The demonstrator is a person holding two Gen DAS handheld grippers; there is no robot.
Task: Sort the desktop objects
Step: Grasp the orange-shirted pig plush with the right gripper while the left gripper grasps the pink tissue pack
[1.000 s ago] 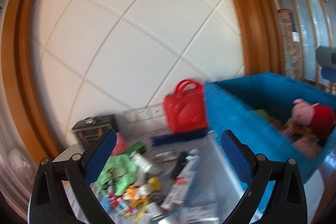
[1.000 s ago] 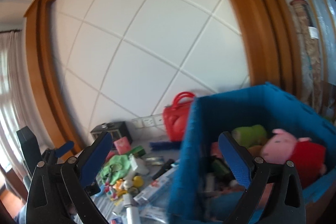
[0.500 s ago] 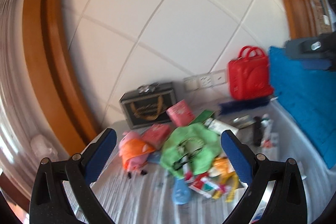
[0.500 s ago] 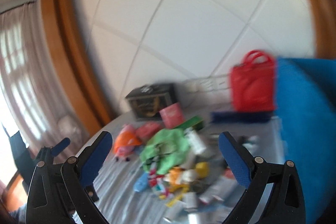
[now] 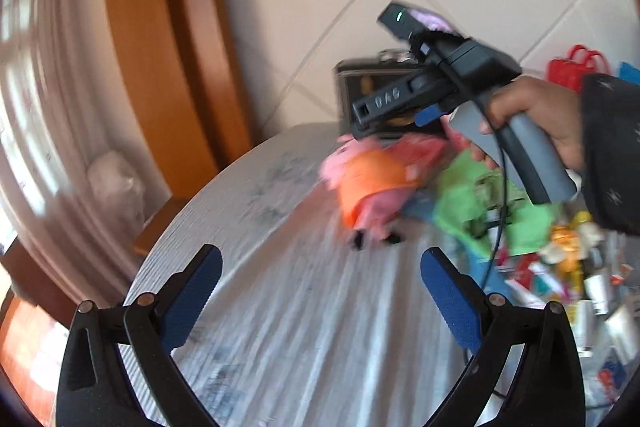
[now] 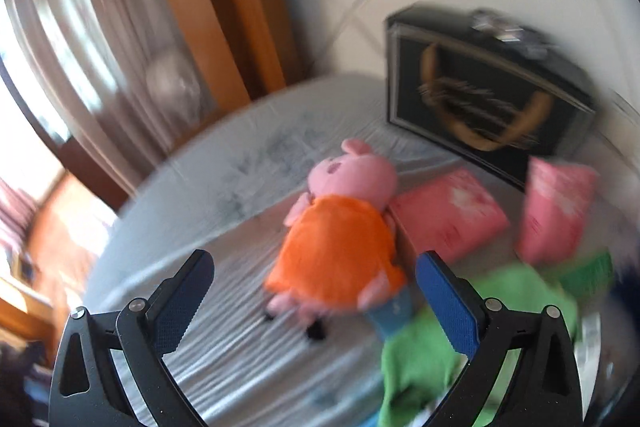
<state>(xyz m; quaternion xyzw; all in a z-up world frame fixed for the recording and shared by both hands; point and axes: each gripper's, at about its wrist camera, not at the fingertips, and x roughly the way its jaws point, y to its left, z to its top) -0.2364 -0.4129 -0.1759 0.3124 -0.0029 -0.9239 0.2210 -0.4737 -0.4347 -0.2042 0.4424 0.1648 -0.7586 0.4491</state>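
Note:
A pink pig plush in an orange dress [image 6: 340,247] lies on the striped tablecloth [image 6: 224,187]; it also shows in the left wrist view [image 5: 372,183]. My right gripper [image 6: 316,307] is open and empty, hovering just in front of the plush, jaws wide on either side of it. From the left wrist view the right gripper body [image 5: 452,95] hangs above the plush. My left gripper [image 5: 320,303] is open and empty over bare cloth, short of the plush. Both views are blurred.
A black box with gold print [image 6: 488,107] stands at the back by the wall. Two pink packets [image 6: 448,219] [image 6: 556,207] and a green cloth [image 6: 480,331] lie right of the plush. Small clutter [image 5: 568,267] and a red bag [image 5: 576,71] lie farther right. The table edge [image 5: 168,223] curves left.
Both grippers have swung left, away from the blue bin, and come lower and closer to the table. The right gripper now hovers at the pig plush. Both stay open.

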